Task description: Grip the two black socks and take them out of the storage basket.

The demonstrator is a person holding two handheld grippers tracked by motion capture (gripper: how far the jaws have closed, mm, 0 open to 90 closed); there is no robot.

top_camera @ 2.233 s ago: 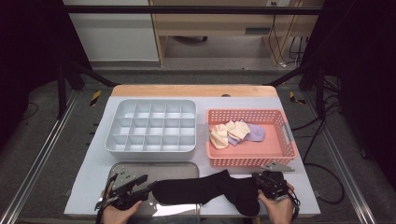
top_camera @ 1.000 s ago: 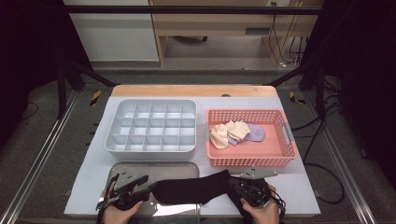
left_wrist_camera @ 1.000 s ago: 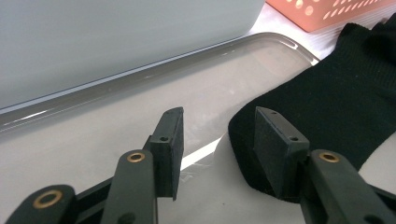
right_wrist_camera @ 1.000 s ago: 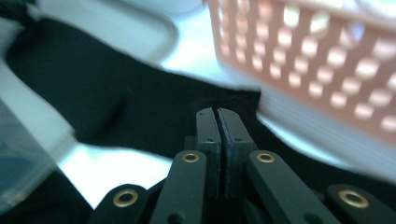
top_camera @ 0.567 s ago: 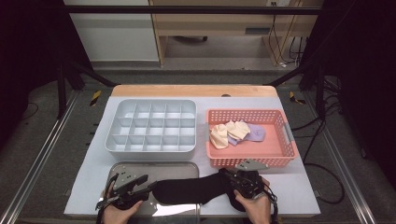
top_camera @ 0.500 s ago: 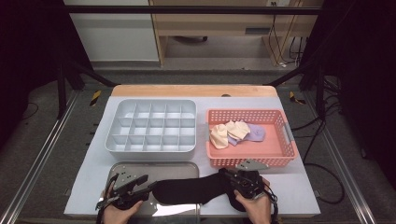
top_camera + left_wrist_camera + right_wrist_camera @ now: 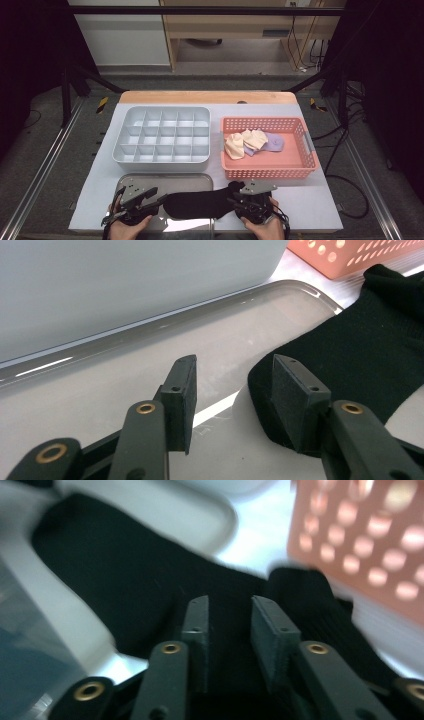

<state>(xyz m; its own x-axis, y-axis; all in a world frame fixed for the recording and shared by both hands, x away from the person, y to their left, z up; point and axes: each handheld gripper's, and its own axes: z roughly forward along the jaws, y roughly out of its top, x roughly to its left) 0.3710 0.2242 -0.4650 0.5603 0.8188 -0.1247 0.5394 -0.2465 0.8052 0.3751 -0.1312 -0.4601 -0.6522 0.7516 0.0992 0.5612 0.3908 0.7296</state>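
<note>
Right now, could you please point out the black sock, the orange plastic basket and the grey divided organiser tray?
black sock [image 7: 197, 205], high view, its middle.
orange plastic basket [image 7: 270, 172], high view, near wall.
grey divided organiser tray [image 7: 162, 161], high view, near wall.

The high view is evenly lit from above: the white table [image 7: 320, 200] is bright, while both side margins fall into near-black. A glare patch shines on the metal tray [image 7: 131, 181] at its near edge. The left gripper view is sharp on the jaws, with a bright streak reflected across the tray [image 7: 150, 385]. The right gripper view is motion-blurred throughout; the orange basket [image 7: 370, 545] smears at the upper right corner.
</note>
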